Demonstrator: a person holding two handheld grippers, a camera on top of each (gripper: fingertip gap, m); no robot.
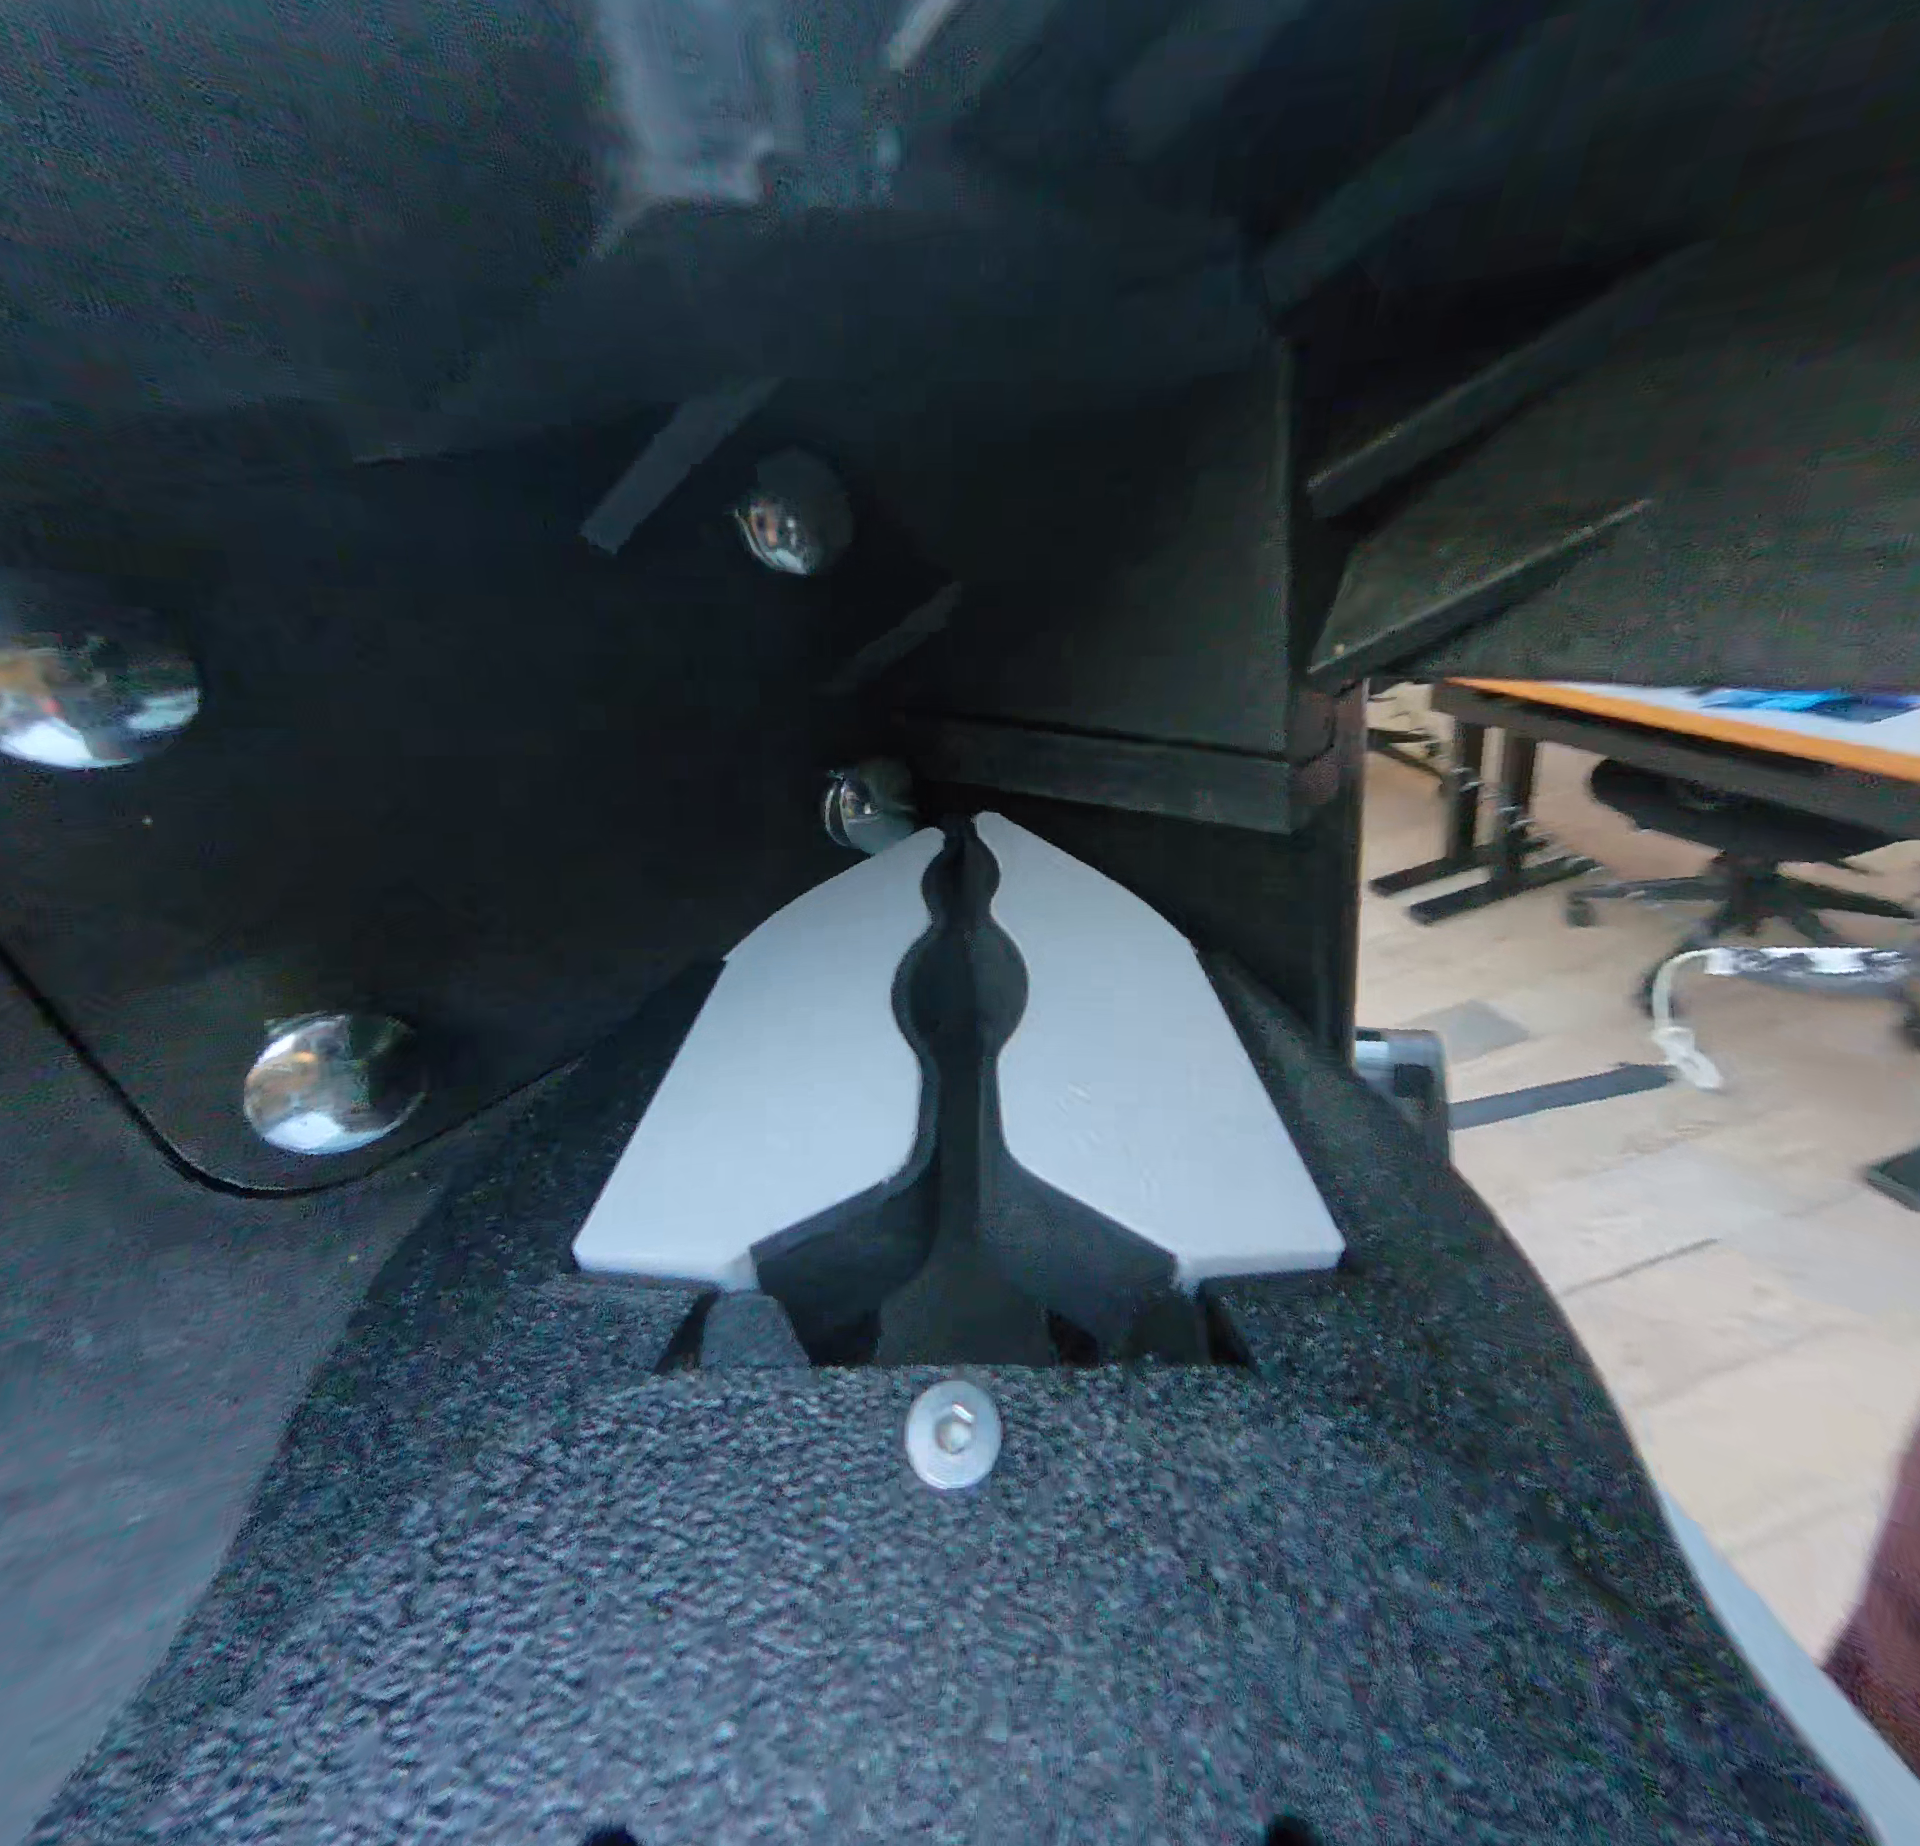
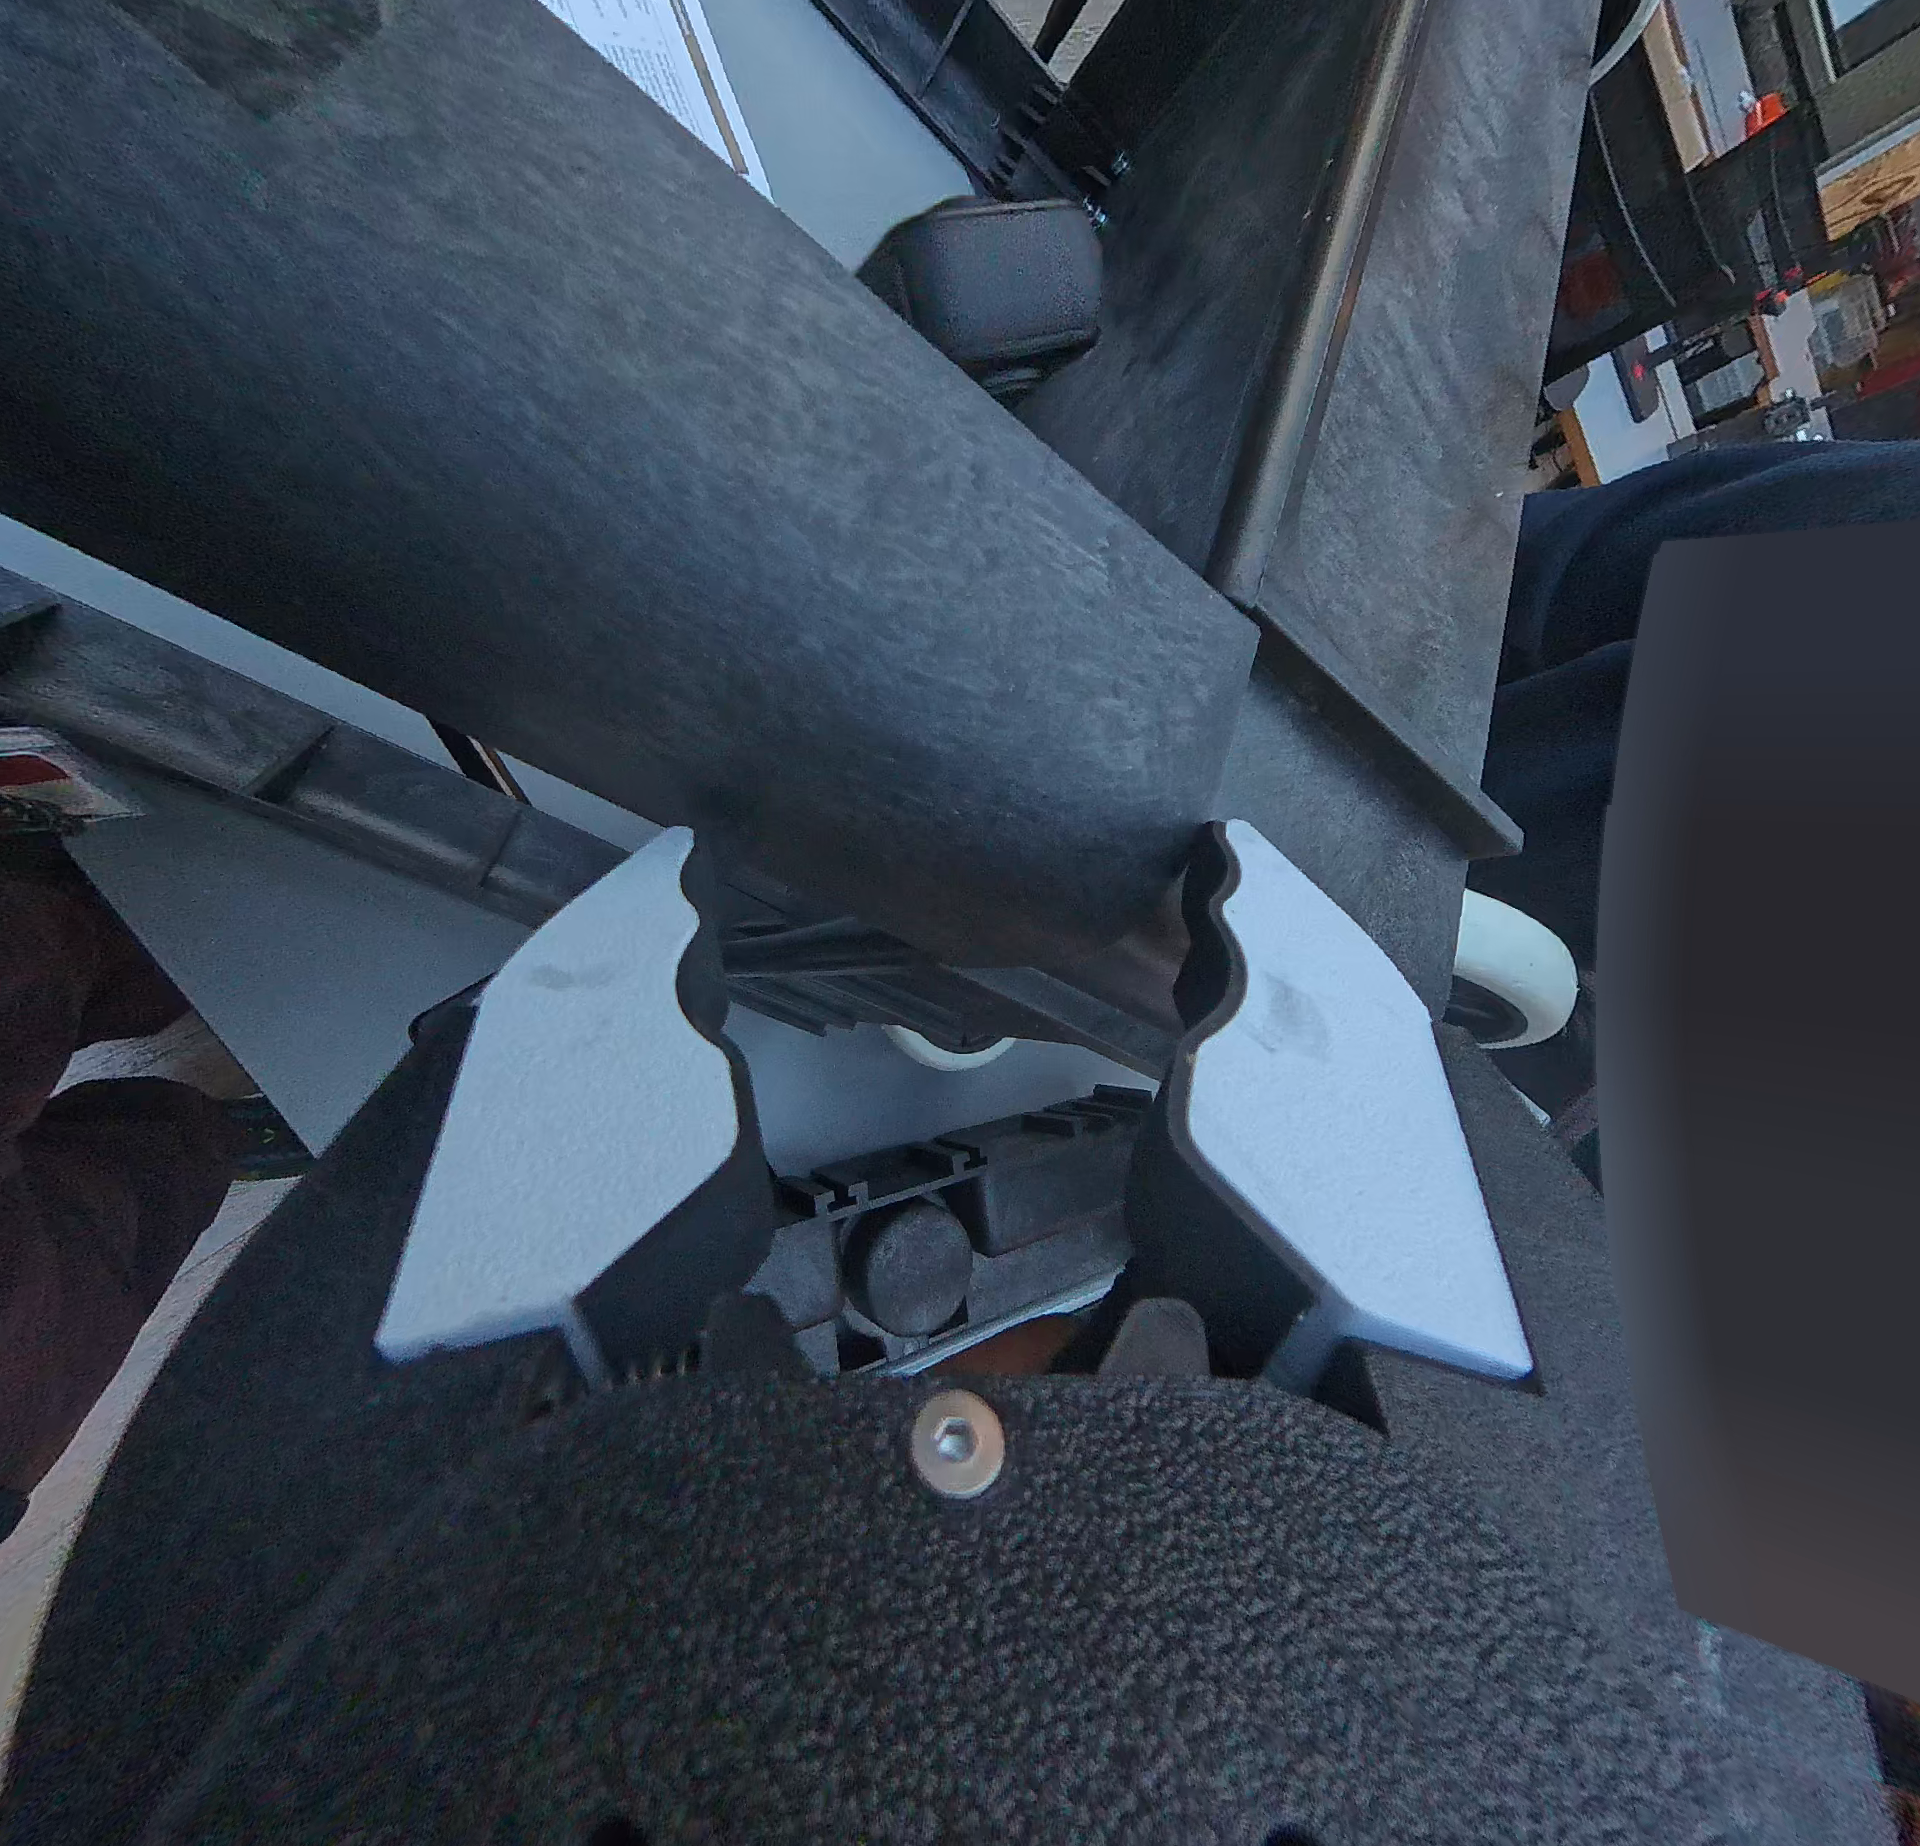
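My left gripper is shut with nothing between its white fingers. Its tips sit just below a black box-shaped part and next to a small shiny bolt. A black plate with shiny dome bolts lies close on the left. My right gripper is closed around the end of a thick, rough black bar that runs up and to the left. Both fingers touch its sides. A second black bar rises behind it.
Two white caster wheels show behind the bars. A person in dark blue clothing is at the right, with cluttered shelves behind. The left wrist view shows an office chair, a desk and a white cable on the pale floor. The grippers' ends are close to 10 cm from one another.
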